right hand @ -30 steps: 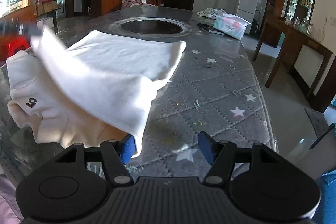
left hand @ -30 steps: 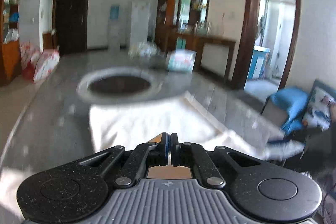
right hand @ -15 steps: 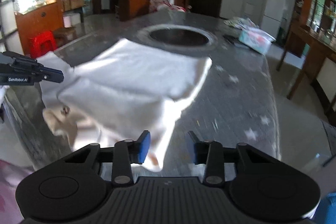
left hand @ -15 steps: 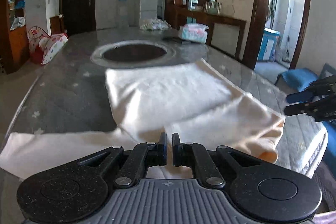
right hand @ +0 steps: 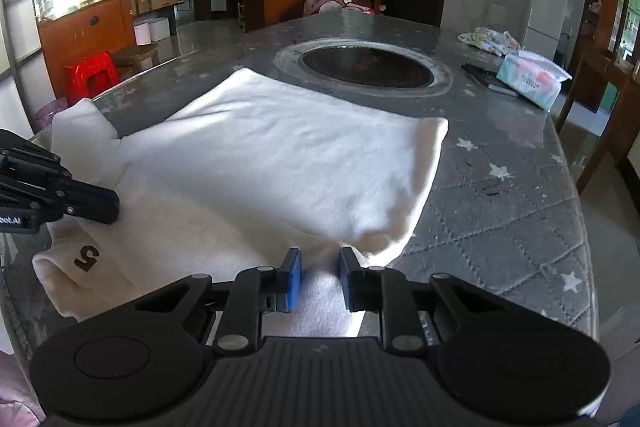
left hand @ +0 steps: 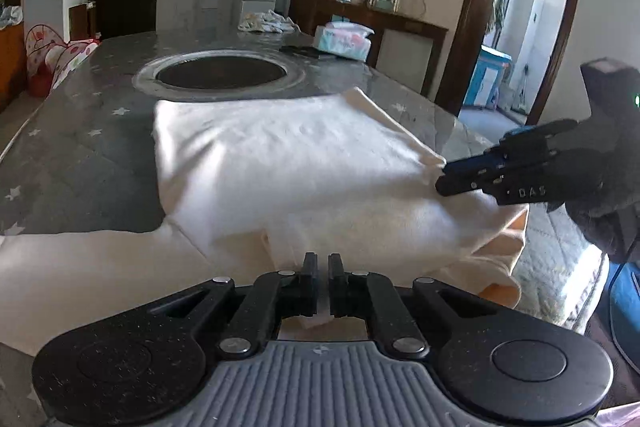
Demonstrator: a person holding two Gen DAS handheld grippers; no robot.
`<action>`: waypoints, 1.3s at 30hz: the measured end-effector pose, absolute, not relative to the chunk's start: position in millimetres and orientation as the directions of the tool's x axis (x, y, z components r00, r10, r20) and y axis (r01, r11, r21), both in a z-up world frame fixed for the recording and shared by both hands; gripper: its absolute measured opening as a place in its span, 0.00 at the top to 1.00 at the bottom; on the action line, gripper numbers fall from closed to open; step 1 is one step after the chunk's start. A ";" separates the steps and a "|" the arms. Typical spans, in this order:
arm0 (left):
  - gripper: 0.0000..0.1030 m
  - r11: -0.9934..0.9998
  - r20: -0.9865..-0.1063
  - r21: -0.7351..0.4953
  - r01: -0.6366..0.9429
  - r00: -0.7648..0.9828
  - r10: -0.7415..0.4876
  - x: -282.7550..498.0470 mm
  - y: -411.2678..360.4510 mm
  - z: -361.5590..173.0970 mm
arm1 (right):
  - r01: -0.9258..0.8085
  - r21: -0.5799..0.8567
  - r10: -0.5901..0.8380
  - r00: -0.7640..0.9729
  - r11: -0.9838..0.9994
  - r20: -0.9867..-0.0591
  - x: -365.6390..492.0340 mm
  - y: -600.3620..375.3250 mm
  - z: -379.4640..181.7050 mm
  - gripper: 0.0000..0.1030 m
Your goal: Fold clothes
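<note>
On the table: we have the cream garment (right hand: pixel 280 163) folded flat at the near edge, a "5" label (right hand: pixel 86 258) at 8 o'clock in our right view.
Left gripper (left hand: pixel 323 273): nearly closed, a sliver of cloth between its jaws.
Right gripper (right hand: pixel 319 273): part open over the hem, gripping nothing.
Step well done: we should pinch matching corners and lift evenly.
Beyond: round burner (right hand: pixel 367 62) at 12 o'clock, tissue pack (right hand: pixel 532 77) at 2.

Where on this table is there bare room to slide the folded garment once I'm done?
Bare quilted cover lies right of the white garment, out to the table edge. Another strip lies left of it in the left wrist view. The far right corner is crowded: tissue pack, dark flat item, bundled cloth. The round inset sits beyond the garment.
</note>
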State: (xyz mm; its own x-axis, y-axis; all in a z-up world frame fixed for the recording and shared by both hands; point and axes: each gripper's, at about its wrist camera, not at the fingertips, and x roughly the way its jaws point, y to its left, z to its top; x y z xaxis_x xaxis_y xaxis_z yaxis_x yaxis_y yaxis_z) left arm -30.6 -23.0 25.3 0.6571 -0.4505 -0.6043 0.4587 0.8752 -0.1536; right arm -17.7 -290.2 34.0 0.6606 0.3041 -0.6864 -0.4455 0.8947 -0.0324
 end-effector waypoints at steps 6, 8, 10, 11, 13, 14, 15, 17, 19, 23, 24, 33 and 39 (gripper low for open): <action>0.66 0.948 -0.554 -0.157 0.278 0.770 -0.318 -39.2 27.3 34.8 | -0.493 -0.031 0.345 0.651 0.870 -0.676 -28.9 -277.6 39.5 0.77; 0.59 0.977 -0.554 -0.135 0.167 0.805 -0.214 -38.0 50.2 35.4 | -0.509 -0.034 0.348 0.634 0.860 -0.690 -29.3 -271.2 35.3 0.76; 0.58 0.993 -0.556 -0.113 0.034 0.826 -0.092 -36.3 75.3 34.4 | -0.516 -0.031 0.352 0.625 0.856 -0.697 -29.7 -266.6 32.2 0.75; 0.56 0.994 -0.556 -0.105 -0.030 0.830 -0.033 -35.4 87.5 33.9 | -0.518 -0.028 0.356 0.625 0.855 -0.694 -30.6 -265.3 32.9 0.73; 0.53 0.985 -0.559 -0.097 -0.142 0.827 0.065 -33.1 110.7 32.5 | -0.522 -0.022 0.366 0.626 0.852 -0.689 -32.3 -262.7 34.5 0.72; 0.49 0.976 -0.560 -0.094 -0.195 0.821 0.110 -31.9 122.0 31.7 | -0.525 -0.019 0.371 0.626 0.851 -0.686 -33.2 -261.4 35.3 0.72; 0.47 0.967 -0.561 -0.089 -0.240 0.814 0.151 -30.4 131.5 31.0 | -0.529 -0.022 0.374 0.628 0.848 -0.683 -34.6 -259.1 36.8 0.72; 0.43 0.951 -0.568 -0.089 -0.297 0.799 0.197 -26.1 145.3 28.0 | -0.539 -0.025 0.382 0.629 0.842 -0.677 -37.4 -255.1 39.8 0.68; 0.42 0.936 -0.577 -0.094 -0.340 0.785 0.227 -21.6 157.2 24.5 | -0.546 -0.026 0.389 0.629 0.837 -0.673 -39.7 -252.6 42.1 0.65; 0.41 0.923 -0.601 -0.098 -0.371 0.762 0.242 -10.9 168.1 14.4 | -0.557 -0.030 0.398 0.629 0.830 -0.668 -43.7 -247.7 44.7 0.63; 0.41 0.921 -0.607 -0.104 -0.375 0.758 0.240 -9.1 170.4 11.6 | -0.558 -0.030 0.399 0.629 0.829 -0.667 -44.4 -247.3 45.2 0.63; 0.87 0.929 -0.582 -0.153 -0.336 0.791 0.190 -6.1 175.4 13.3 | -0.540 -0.019 0.400 0.645 0.841 -0.651 -50.1 -252.8 48.6 0.63; 0.90 0.948 -0.522 -0.220 -0.231 0.849 0.086 -17.1 153.3 39.1 | -0.530 -0.006 0.407 0.659 0.848 -0.632 -55.7 -257.9 54.6 0.63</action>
